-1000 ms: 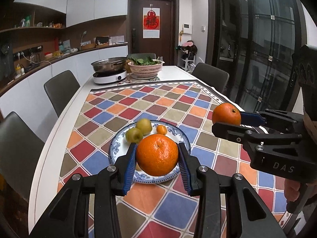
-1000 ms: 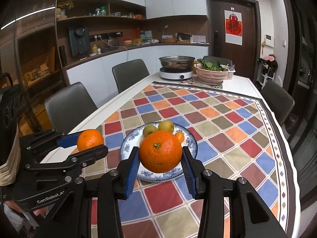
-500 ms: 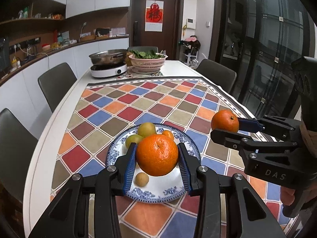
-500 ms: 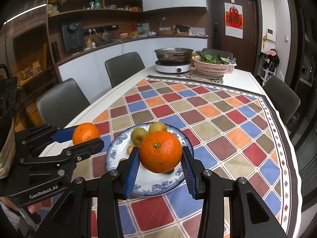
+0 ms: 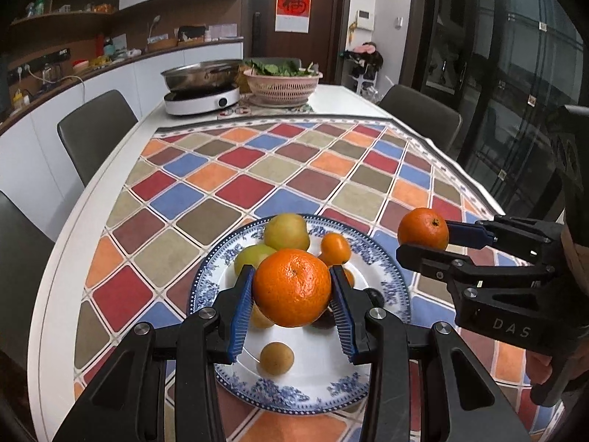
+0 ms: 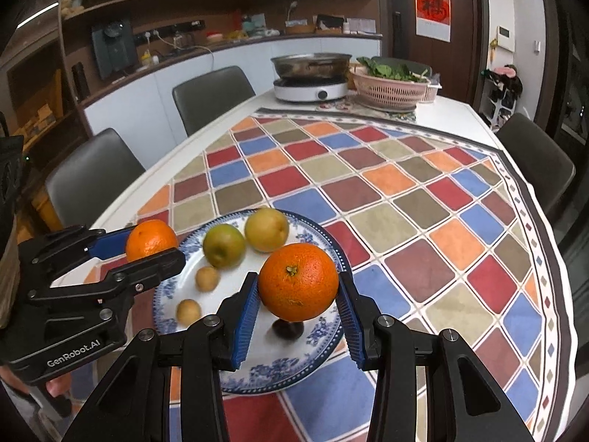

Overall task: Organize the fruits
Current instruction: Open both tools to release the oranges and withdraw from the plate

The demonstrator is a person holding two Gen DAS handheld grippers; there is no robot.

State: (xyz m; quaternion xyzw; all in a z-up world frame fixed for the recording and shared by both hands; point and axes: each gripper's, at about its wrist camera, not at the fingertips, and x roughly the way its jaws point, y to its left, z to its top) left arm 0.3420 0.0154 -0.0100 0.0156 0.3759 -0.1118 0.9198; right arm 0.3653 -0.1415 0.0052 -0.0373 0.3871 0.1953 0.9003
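The left gripper was clamped on an orange, its blue pads pressed to both sides, and held it in the air above the near half of the plate. The right gripper was likewise closed on a second orange, held above the plate's right side. On the plate lay two green-yellow fruits at the far edge and some small tan ones nearer.

Orange in right claw — above plate
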